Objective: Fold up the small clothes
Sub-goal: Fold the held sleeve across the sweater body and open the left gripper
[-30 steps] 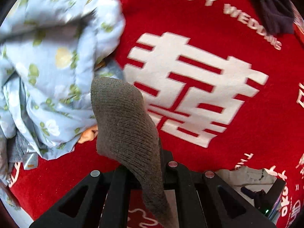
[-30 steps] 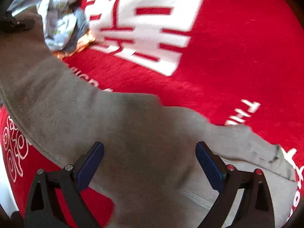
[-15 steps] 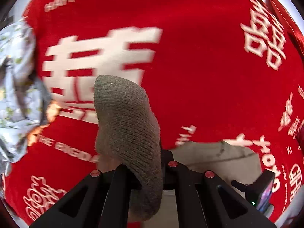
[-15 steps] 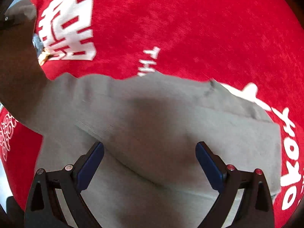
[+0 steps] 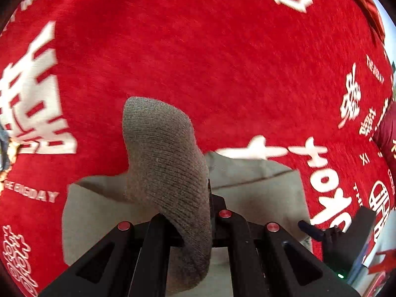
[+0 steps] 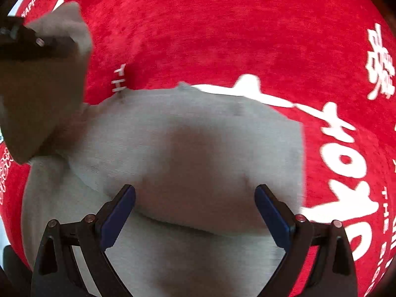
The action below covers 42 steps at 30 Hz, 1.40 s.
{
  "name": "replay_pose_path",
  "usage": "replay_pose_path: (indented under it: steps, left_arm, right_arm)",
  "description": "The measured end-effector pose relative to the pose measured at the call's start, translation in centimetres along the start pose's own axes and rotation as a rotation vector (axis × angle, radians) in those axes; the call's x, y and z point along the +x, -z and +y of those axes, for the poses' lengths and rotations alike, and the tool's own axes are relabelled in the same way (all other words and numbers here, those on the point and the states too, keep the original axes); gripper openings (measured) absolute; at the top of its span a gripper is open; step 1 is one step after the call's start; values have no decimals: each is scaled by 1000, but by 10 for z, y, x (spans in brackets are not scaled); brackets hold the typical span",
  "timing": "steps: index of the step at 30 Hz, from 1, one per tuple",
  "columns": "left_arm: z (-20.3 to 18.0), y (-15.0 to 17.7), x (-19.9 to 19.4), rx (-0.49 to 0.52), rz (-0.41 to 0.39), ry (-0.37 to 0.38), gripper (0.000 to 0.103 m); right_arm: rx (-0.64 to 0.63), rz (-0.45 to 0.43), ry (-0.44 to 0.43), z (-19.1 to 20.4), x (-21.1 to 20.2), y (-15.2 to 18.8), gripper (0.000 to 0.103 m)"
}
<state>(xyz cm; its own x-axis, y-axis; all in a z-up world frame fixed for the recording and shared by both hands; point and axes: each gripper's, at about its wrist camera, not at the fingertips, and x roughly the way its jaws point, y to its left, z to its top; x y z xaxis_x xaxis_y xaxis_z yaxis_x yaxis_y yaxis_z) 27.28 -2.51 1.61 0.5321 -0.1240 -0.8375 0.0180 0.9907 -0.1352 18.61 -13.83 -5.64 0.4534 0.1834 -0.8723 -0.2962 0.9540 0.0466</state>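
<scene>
A grey knit garment [image 6: 198,148] lies partly spread on the red cloth [image 5: 222,61]. In the left wrist view its ribbed edge [image 5: 163,168] stands up between my left gripper's [image 5: 195,222] jaws, which are shut on it. The right wrist view shows that gripper [image 6: 27,43] at the upper left, lifting a corner of the fabric. My right gripper [image 6: 195,212] hovers over the garment's middle, open, its blue pads [image 6: 118,212] wide apart with cloth below them. It also shows at the lower right of the left wrist view, right gripper [image 5: 341,235].
The red cloth carries white characters and lettering [image 5: 321,180]. A sliver of the floral clothes pile [image 5: 5,143] shows at the far left edge. A dark red object [image 5: 388,128] sits at the right edge, and the cloth's edge runs along the lower right.
Both grippers have swept across the red cloth, away from the floral pile, which has almost left view. The grey garment came along in the left gripper and now lies flatter.
</scene>
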Motion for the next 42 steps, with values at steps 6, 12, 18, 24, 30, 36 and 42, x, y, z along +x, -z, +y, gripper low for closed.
replay_pose_path:
  steps: [6,12,18,24,30,36,42]
  left_arm:
    - [-42,13,56,29,88,0,5]
    - [-66,23,86,69,146,-5,5]
    - [-73,24,111,62,234,-3,5]
    - [-75,17,109,37,273,79,68]
    - [-84,4,81,67,169,56,99]
    - [-35,15,29,47,57,29,99]
    - [53,46,21,-91,86,-71,99]
  right_arm:
    - [51,-5,-8,-39,-4,16,98]
    - [118,-16,-49,-68,-7,31,98]
    - [138,-18,-85,-82,-8,39,98]
    - [129,-32,-103,-85,-17,43,98]
    - [132,-42,-104,-87,-27,41,98]
    - [122,-64,-130,-83,-33,34,98]
    - [176,-63,-203,-71,-18,14,98]
